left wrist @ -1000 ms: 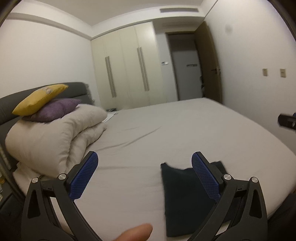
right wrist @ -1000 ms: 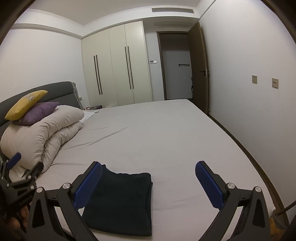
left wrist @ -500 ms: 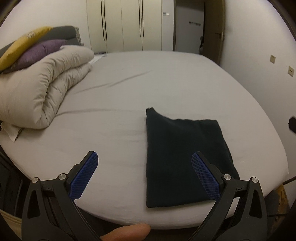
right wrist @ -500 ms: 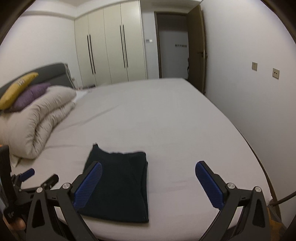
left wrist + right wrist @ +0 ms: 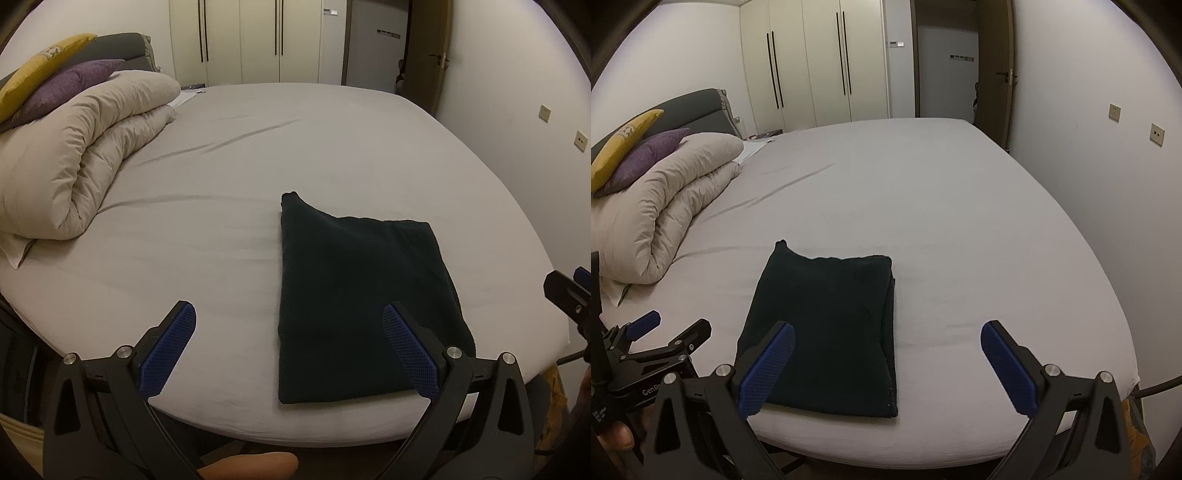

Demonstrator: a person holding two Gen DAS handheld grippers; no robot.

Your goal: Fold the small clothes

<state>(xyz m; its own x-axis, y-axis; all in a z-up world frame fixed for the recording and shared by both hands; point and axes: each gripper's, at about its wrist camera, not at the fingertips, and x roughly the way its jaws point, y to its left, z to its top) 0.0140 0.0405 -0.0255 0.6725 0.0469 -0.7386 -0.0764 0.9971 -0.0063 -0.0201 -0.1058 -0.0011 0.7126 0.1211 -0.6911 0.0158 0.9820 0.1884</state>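
Note:
A dark folded garment (image 5: 362, 295) lies flat near the front edge of the grey bed (image 5: 258, 155); it also shows in the right wrist view (image 5: 831, 325). My left gripper (image 5: 291, 343) is open and empty, held above the bed's front edge, with its right pad over the garment's near right part. My right gripper (image 5: 886, 362) is open and empty, held above the front edge, its left pad over the garment's near left corner. The left gripper also shows at the lower left of the right wrist view (image 5: 665, 332).
A rolled beige duvet (image 5: 81, 155) with a purple cushion (image 5: 66, 88) and a yellow cushion (image 5: 40, 70) lies at the bed's left. Wardrobes (image 5: 812, 62) and a doorway (image 5: 945, 62) stand behind. A wall (image 5: 1108, 147) runs along the right.
Both grippers have risen and pulled back from the bed, tilting down, so the whole folded garment now shows. Both stayed open and empty.

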